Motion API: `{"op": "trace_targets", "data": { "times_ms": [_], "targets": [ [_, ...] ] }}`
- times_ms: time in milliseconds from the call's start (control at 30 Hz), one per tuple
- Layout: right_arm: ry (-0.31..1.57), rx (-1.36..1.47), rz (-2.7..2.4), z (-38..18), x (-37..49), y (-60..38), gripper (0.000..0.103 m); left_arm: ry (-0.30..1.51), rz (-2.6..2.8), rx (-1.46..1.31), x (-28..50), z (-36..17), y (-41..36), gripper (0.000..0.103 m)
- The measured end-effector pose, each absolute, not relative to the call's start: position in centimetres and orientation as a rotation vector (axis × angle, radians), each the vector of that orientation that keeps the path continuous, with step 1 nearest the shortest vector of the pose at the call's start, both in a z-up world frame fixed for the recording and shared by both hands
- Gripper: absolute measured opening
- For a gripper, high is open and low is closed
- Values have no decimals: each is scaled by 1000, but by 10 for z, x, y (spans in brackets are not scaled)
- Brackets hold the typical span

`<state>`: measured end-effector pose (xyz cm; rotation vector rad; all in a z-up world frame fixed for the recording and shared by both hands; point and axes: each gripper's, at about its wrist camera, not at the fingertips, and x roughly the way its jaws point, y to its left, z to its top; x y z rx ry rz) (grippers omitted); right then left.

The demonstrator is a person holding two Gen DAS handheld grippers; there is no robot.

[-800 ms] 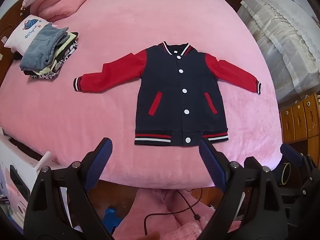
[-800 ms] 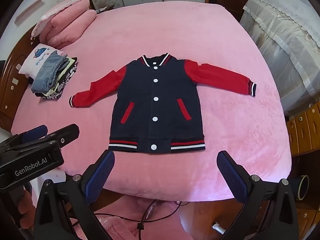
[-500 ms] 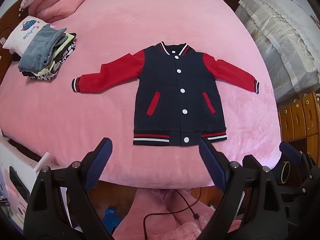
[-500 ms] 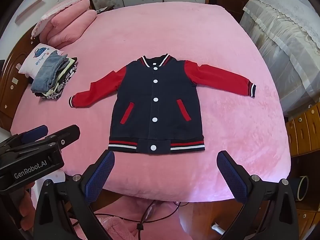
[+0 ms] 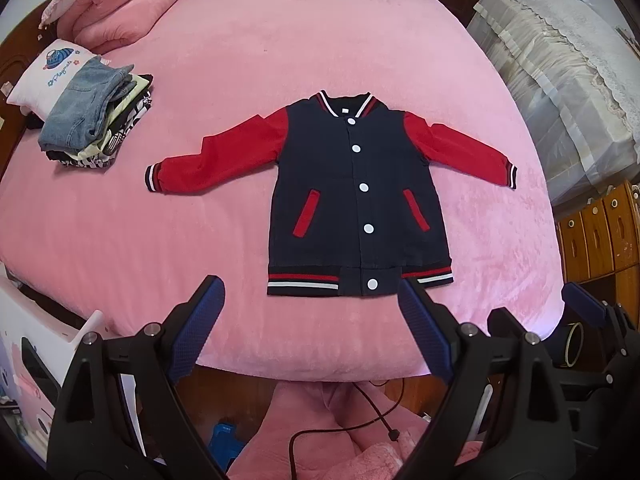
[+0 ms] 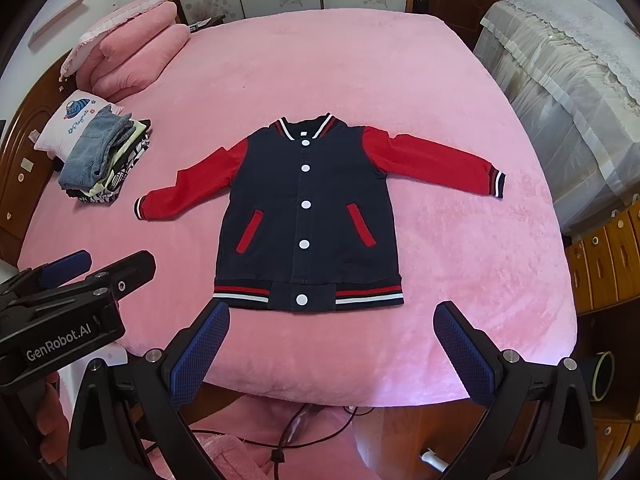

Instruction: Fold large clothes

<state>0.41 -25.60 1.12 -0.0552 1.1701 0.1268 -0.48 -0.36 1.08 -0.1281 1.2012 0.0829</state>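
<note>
A navy varsity jacket with red sleeves and white snaps lies flat, face up, on the pink bed, both sleeves spread out, hem toward me. It also shows in the right wrist view. My left gripper is open and empty, hovering short of the bed's near edge, below the hem. My right gripper is open and empty, also short of the near edge, below the hem. The left gripper's body shows at the left of the right wrist view.
A stack of folded clothes topped with jeans sits at the bed's left side, by a white pillow and pink pillows. A covered piece of furniture and wooden drawers stand to the right. Cables lie on the floor below.
Both grippers have drifted slightly; the jacket sits a little higher in the left wrist view. Nothing was grasped and the jacket has not moved.
</note>
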Motion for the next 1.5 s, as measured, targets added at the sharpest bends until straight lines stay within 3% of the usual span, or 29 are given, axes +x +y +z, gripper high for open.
{"op": "trace_targets", "data": {
  "times_ms": [1500],
  "targets": [
    [1139, -106, 230, 12, 16, -273, 103, 1144, 162, -176, -22, 15, -27, 87]
  ]
}}
